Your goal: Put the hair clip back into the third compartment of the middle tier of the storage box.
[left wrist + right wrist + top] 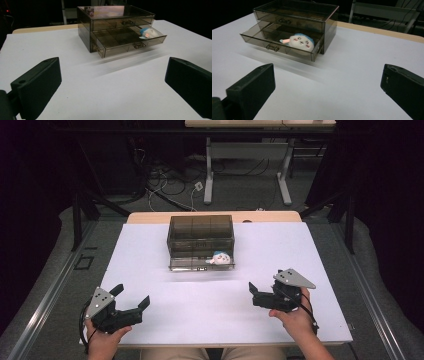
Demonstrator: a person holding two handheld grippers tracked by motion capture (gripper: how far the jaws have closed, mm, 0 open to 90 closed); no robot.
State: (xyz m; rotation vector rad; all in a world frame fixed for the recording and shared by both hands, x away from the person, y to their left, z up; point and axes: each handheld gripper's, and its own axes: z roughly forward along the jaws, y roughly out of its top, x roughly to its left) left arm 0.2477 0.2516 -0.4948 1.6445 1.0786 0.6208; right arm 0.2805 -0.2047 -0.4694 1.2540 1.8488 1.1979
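Both hands sit low on the white counter (165, 320): left hand-held gripper (131, 296) and right hand-held gripper (253, 291), jaws spread wide, well short of the smoky drawer box (201, 232); plush toy (220, 257) half-hidden in its open drawer (277, 45)

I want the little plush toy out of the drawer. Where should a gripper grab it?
Probably grip the plush toy across its round white body, coming down from above. It lies at the right end of the open lower drawer, whose open top leaves it exposed while the walls block its sides. The right gripper is nearer.
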